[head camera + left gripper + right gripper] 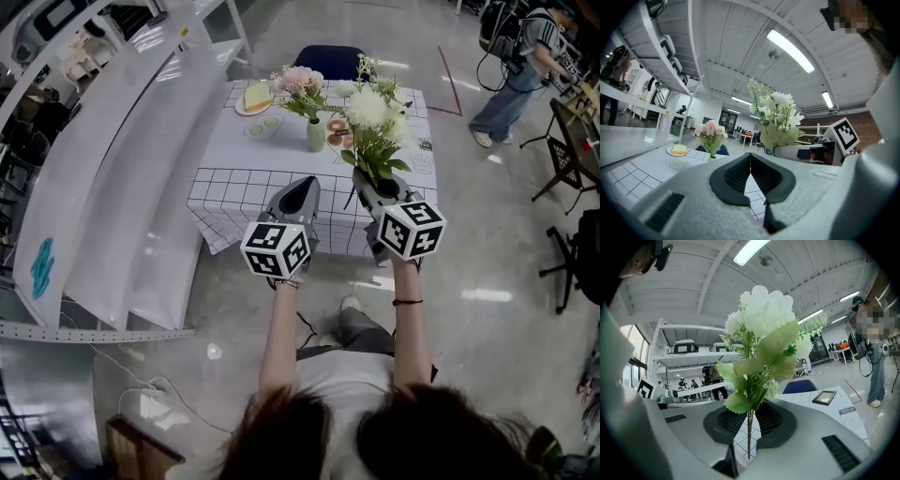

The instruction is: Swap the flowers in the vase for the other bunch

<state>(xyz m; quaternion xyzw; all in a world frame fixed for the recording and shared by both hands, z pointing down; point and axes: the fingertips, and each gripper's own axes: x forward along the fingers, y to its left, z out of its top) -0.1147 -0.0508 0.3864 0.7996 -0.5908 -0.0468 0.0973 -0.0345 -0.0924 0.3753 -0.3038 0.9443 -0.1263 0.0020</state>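
A green vase (316, 135) with pink flowers (299, 82) stands on the table with the grid cloth (234, 192), ahead of both grippers. My right gripper (367, 190) is shut on the stems of the white bunch (374, 114), held upright before the table's near edge. In the right gripper view the thin stem (749, 433) is pinched between the dark pads (771, 420) of the right gripper (749, 422), and the white blooms (764, 310) fill the middle. My left gripper (298, 195) is level beside it, shut and empty; the left gripper (750, 163) points at the pink flowers (711, 131).
On the table are a plate with a yellow cake (256, 97), a small dish (264, 127) and a picture frame (338, 127). A blue chair (328, 60) stands behind the table. White shelving (112, 187) runs along the left. A person (518, 70) stands at far right.
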